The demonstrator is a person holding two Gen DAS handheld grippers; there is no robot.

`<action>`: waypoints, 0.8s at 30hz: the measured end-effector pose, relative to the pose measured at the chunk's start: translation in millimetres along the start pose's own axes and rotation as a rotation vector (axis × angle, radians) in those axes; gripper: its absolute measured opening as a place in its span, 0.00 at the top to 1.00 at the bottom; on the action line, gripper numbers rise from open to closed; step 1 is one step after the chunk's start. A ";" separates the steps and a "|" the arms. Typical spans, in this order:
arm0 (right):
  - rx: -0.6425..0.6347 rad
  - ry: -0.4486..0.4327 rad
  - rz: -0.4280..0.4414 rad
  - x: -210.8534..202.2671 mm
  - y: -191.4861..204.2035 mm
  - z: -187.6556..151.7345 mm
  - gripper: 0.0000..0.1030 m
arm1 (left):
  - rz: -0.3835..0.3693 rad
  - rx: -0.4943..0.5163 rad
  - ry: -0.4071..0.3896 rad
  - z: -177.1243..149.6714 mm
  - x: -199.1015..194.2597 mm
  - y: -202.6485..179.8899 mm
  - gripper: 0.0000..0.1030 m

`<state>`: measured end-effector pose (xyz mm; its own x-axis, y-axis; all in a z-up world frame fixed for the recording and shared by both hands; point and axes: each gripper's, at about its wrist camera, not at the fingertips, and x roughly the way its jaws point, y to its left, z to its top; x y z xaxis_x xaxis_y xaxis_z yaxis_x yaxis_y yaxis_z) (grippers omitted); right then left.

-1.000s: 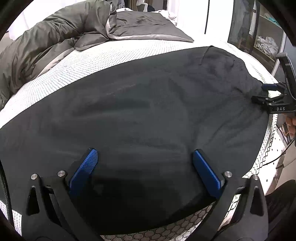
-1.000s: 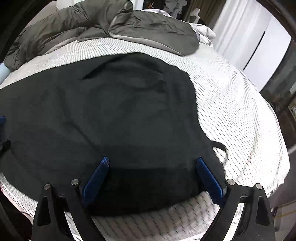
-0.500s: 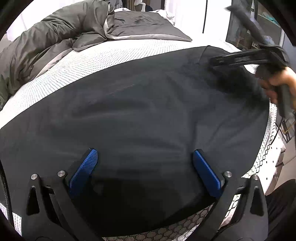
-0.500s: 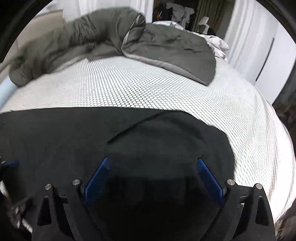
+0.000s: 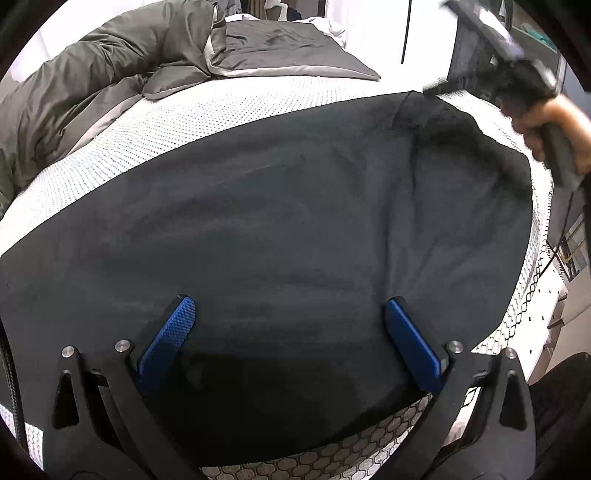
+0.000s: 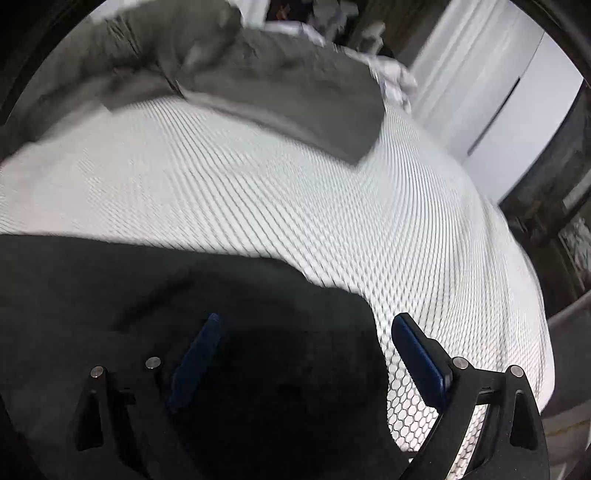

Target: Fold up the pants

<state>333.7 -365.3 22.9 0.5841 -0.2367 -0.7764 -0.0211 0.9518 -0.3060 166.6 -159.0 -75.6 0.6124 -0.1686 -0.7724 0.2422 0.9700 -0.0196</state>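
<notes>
Black pants [image 5: 277, 229] lie spread flat across the white honeycomb-patterned mattress [image 5: 229, 107]. My left gripper [image 5: 288, 332] hovers open over the near edge of the pants, its blue pads wide apart and nothing between them. In the left wrist view the right gripper appears blurred at the upper right, held by a hand [image 5: 554, 122] above the far right corner of the pants. My right gripper [image 6: 306, 350] is open over that dark corner [image 6: 184, 332], with its right finger over bare mattress [image 6: 295, 203].
A rumpled grey duvet [image 5: 110, 85] lies bunched at the far side of the bed [image 6: 258, 81]. The mattress edge drops off at the right, beyond which stand white wardrobe doors [image 6: 517, 110] and shelving [image 5: 535, 29].
The right gripper has swept from the near right edge of the pants up and across to their far right corner. The left gripper has stayed put, still open.
</notes>
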 end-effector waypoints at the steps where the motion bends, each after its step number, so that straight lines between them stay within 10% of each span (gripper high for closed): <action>1: -0.002 -0.028 0.034 -14.1 4.8 4.2 0.07 | 0.001 0.000 0.001 0.6 0.3 -0.9 0.01; 7: -0.141 -0.038 0.311 -28.9 105.5 4.2 0.07 | 0.003 -0.008 0.005 1.4 1.4 -4.5 0.01; 11: -0.247 0.051 0.210 4.4 150.1 -7.1 0.07 | -0.004 0.004 0.000 -1.0 0.7 -3.0 0.01; 17: -0.022 0.091 -0.019 28.6 79.6 -2.9 0.07 | -0.021 0.014 -0.006 -6.3 -2.3 -0.8 0.01; 24: -0.076 0.024 0.058 -18.3 72.2 -6.1 0.08 | -0.016 0.006 0.002 -4.9 -4.7 -0.9 0.01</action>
<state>316.5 -293.5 11.7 0.5605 -0.1874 -0.8067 -0.1159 0.9467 -0.3005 159.8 -158.3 -75.1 0.6072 -0.1836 -0.7731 0.2561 0.9662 -0.0284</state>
